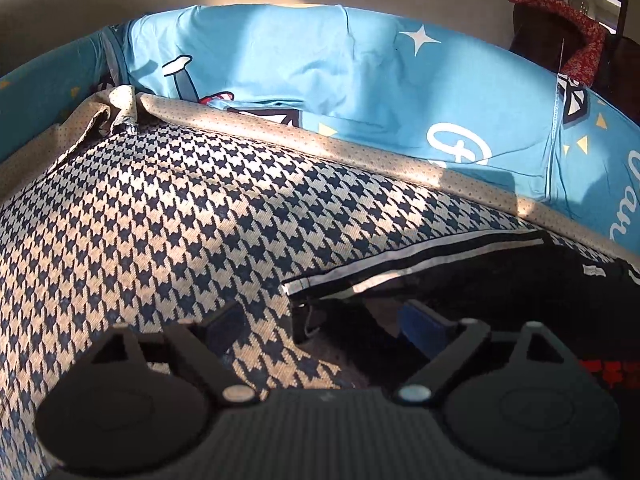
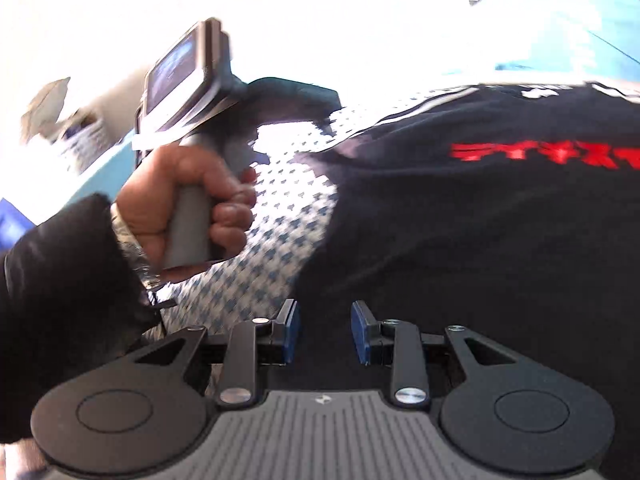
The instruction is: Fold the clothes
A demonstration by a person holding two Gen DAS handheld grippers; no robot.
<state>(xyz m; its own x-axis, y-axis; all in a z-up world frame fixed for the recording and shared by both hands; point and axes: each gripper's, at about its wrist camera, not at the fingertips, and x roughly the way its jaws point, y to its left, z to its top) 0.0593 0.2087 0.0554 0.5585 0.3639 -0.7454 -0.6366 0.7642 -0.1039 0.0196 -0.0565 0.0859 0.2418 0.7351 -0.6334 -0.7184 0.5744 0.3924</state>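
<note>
The left gripper (image 1: 326, 322) hangs with fingers spread wide over the houndstooth cloth (image 1: 160, 208), beside the black garment (image 2: 480, 220). The right gripper (image 2: 325, 334) hovers over that garment, pads (image 2: 360, 330) parted, nothing between. Beyond lies a blue printed sheet (image 1: 320, 64).

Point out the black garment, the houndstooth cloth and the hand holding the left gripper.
black garment (image 2: 480, 240): right wrist view, plain black area below the red print.
houndstooth cloth (image 1: 160, 208): left wrist view, patterned middle.
hand (image 2: 188, 196): right wrist view, knuckles around the grey handle.
</note>
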